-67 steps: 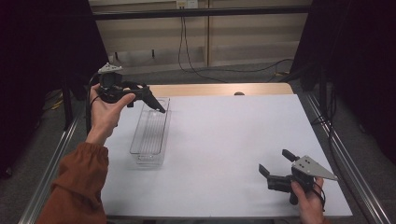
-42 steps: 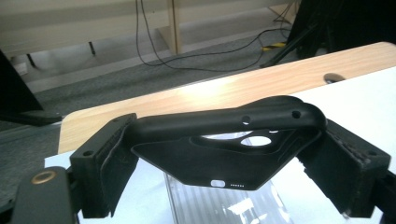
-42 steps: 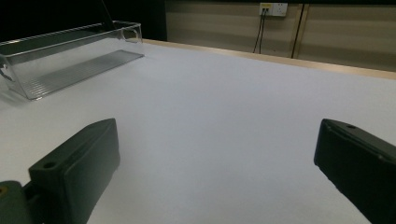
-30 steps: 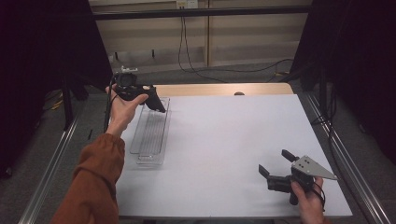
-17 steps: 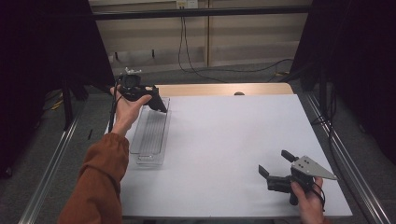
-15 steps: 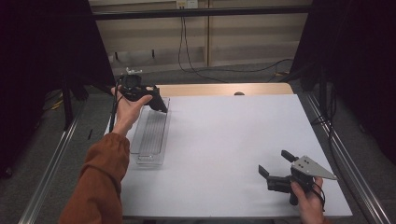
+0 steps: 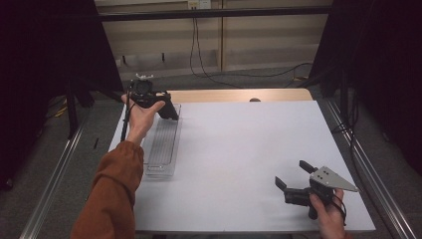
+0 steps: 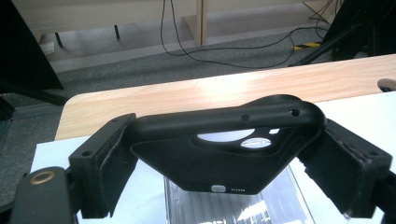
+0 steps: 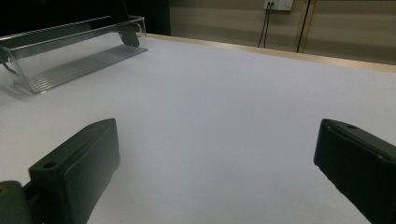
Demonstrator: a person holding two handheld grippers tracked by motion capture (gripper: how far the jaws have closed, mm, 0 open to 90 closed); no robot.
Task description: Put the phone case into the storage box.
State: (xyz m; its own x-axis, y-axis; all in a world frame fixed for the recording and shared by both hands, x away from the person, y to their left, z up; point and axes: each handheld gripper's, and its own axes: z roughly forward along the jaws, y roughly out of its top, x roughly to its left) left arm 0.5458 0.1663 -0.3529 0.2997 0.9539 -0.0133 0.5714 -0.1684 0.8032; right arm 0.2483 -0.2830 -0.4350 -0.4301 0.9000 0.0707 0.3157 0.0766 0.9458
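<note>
Your left gripper (image 8: 224,158) is clamping a black phone case (image 8: 219,154) by its two ends, holding it above the far end of the clear tray (image 7: 161,144). The case is bowing between the pads: light, flexible, likely rubbery. Your right gripper (image 7: 294,175) is resting wide open, gripping nothing.

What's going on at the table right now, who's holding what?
The left gripper is clamped on a black phone case, held up above the far end of the clear plastic tray on the white table. The right gripper sits open and empty near the table's front right corner.
</note>
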